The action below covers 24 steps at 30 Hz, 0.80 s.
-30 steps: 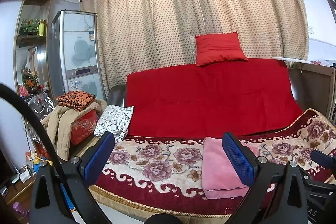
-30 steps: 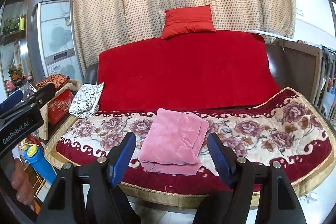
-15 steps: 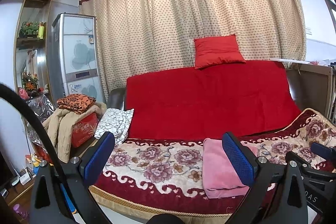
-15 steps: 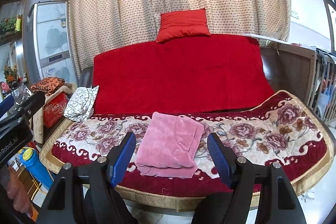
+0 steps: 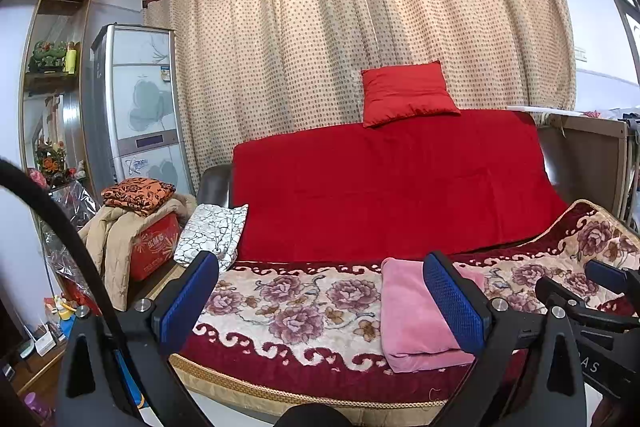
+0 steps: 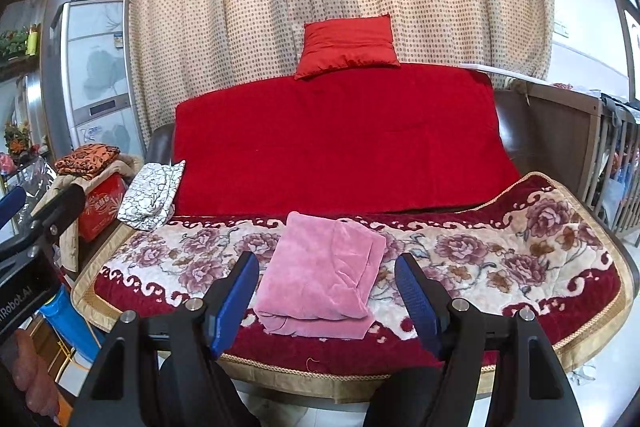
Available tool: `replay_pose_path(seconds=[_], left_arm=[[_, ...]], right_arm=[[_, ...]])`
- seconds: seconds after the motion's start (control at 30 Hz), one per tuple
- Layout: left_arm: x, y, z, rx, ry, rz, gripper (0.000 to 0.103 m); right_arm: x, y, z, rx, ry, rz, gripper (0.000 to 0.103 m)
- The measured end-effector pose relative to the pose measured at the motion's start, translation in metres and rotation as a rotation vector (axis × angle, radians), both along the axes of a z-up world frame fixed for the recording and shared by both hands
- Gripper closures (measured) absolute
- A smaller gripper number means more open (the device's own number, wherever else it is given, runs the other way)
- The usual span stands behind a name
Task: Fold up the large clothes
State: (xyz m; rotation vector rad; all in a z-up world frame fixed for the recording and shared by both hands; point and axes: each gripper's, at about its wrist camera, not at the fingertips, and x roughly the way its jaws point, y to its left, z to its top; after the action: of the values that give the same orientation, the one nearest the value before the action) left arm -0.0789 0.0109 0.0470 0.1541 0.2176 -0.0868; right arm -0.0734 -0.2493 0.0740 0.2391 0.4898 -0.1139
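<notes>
Your left gripper [image 5: 320, 301] is wide open and holds nothing. Your right gripper [image 6: 328, 301] is wide open too, with nothing in it. Both hang in the air in front of the sofa [image 6: 560, 227], not touching it.

The pink cloth [image 6: 320, 279] lies folded on the flowery cover [image 6: 500, 255], near the front edge. From the right camera you see all of it between the blue pads [image 6: 416, 303]. From the left camera, one pad [image 5: 452, 303] hides part of the pink cloth [image 5: 408, 315].

A red pillow [image 6: 348, 43] sits on top of the sofa back. A white patterned cloth [image 6: 152, 195] lies at the left end. The words on the red box [image 5: 154, 243] are too small to read. Your hand [image 6: 32, 379] is cut off at the left camera edge.
</notes>
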Motion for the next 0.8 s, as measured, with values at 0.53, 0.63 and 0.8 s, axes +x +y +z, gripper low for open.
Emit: replay_pose_path(seconds=[0.53,0.63,0.8], left_arm=[[-0.0033,0.0008,0.0019,-0.005,-0.005,-0.006,0.001],[-0.0043,0.0026,0.0025,-0.011,-0.007,-0.006,0.001],[-0.0050,0.0046,0.0021,-0.013,-0.008,-0.007,0.001]], right_arm=[[0.0008,0.0025,0.0051,-0.013,-0.007,-0.003,0.029],[0.0013,0.0037,0.0056,-0.015,-0.005,-0.002,0.029],[0.0010,0.0065,0.0078,-0.022,-0.007,-0.003,0.029]])
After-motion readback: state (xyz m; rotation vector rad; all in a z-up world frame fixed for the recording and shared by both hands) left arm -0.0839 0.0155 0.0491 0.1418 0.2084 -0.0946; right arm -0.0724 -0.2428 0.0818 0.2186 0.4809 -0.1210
